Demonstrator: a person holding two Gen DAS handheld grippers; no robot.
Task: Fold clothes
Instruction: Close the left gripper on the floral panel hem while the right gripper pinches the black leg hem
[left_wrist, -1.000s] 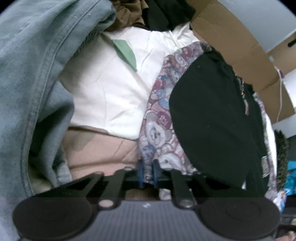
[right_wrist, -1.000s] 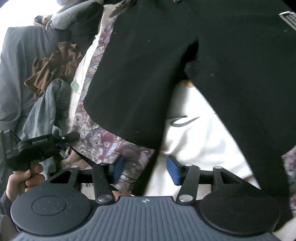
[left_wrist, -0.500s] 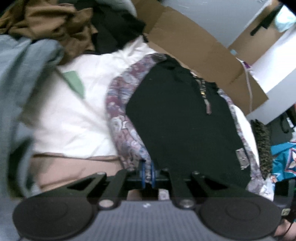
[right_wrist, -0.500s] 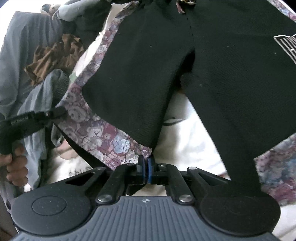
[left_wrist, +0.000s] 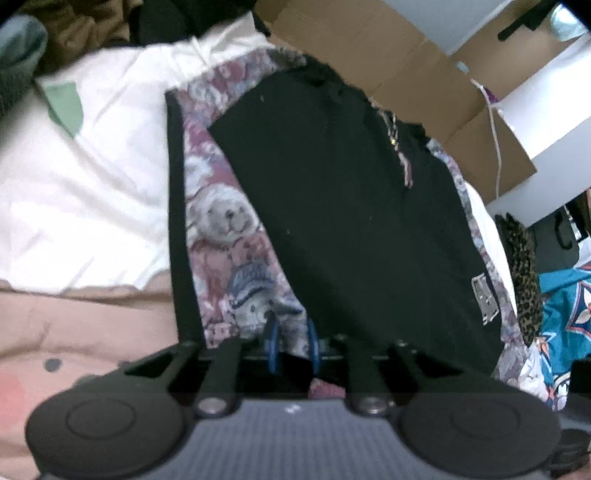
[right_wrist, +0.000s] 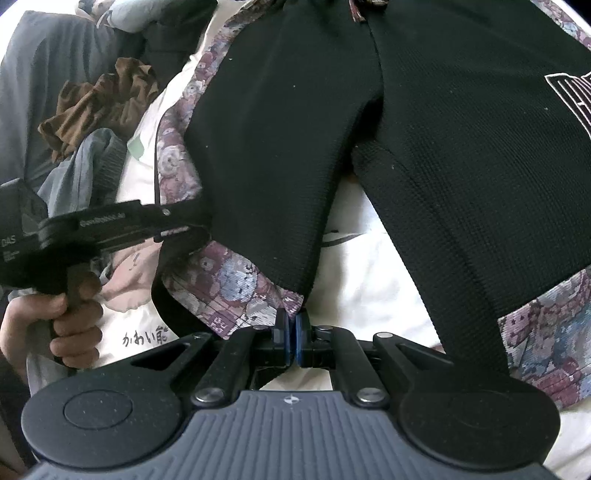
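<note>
Black shorts (left_wrist: 343, 206) (right_wrist: 461, 155) with a drawstring lie spread on a teddy-bear patterned cloth (left_wrist: 225, 236) (right_wrist: 229, 280), over a white shirt (left_wrist: 96, 177). My left gripper (left_wrist: 291, 341) sits at the patterned cloth's near edge. Its jaws are opening, and a fold of that cloth hangs loosely between the blue pads (left_wrist: 271, 341). In the right wrist view the left gripper (right_wrist: 195, 229) reaches in from the left, held by a hand (right_wrist: 62, 317). My right gripper (right_wrist: 291, 334) is shut on the patterned cloth's corner, beside a black shorts leg.
A cardboard box (left_wrist: 369, 48) stands behind the pile. A brown garment (right_wrist: 96, 103) and blue-grey jeans (right_wrist: 85, 173) are heaped at the left. Leopard-print fabric (left_wrist: 524, 266) and a teal cloth (left_wrist: 565, 314) lie at the right. A pink printed cloth (left_wrist: 74, 332) lies under the near left.
The right gripper, open a second ago, has shut on the patterned cloth's corner. The left gripper has moved along the patterned cloth and its pads have parted.
</note>
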